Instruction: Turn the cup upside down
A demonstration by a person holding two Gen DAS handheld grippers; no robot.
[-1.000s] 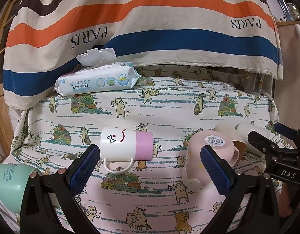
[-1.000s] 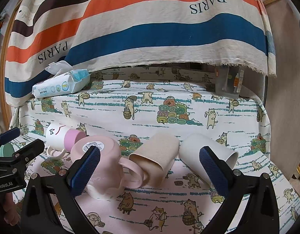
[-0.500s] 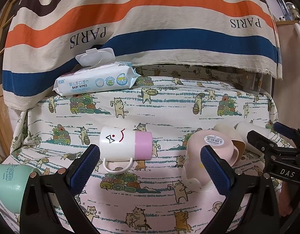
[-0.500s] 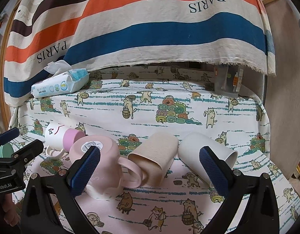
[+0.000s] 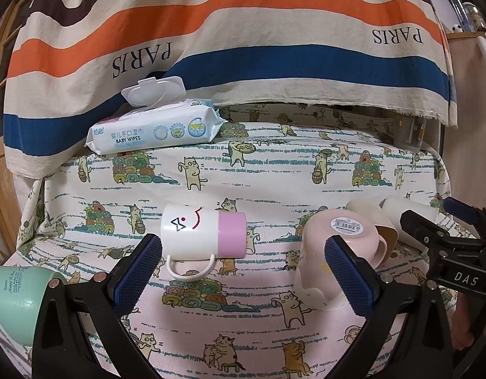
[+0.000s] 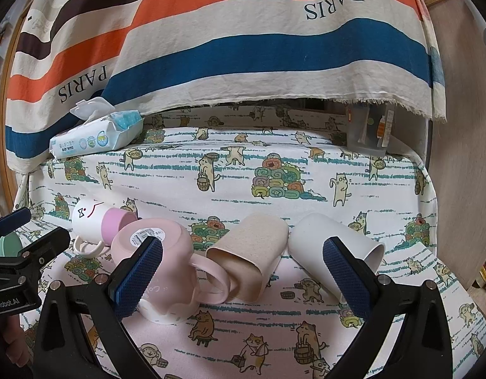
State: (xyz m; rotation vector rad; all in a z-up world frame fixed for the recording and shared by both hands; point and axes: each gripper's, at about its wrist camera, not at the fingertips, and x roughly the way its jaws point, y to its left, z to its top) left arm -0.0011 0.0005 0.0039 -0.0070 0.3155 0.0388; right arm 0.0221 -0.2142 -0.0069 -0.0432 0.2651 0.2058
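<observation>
Several cups lie on a cat-print cloth. A white cup with a pink band (image 5: 202,233) (image 6: 99,220) lies on its side, handle toward me. A pale pink mug (image 5: 333,252) (image 6: 167,262) sits tilted, base up. A beige cup (image 6: 254,257) and a white cup (image 6: 334,246) lie on their sides right of it. A mint green cup (image 5: 17,300) lies at the far left. My left gripper (image 5: 243,276) is open and empty, just short of the white-and-pink cup. My right gripper (image 6: 243,276) is open and empty, in front of the beige cup.
A pack of baby wipes (image 5: 154,129) with its lid open lies at the back left. A striped PARIS cloth (image 5: 243,47) hangs behind the surface. A clear container (image 6: 369,129) stands at the back right. A wooden panel (image 6: 464,158) bounds the right side.
Both grippers have drifted very slightly; the cups have not moved and both grippers stay open.
</observation>
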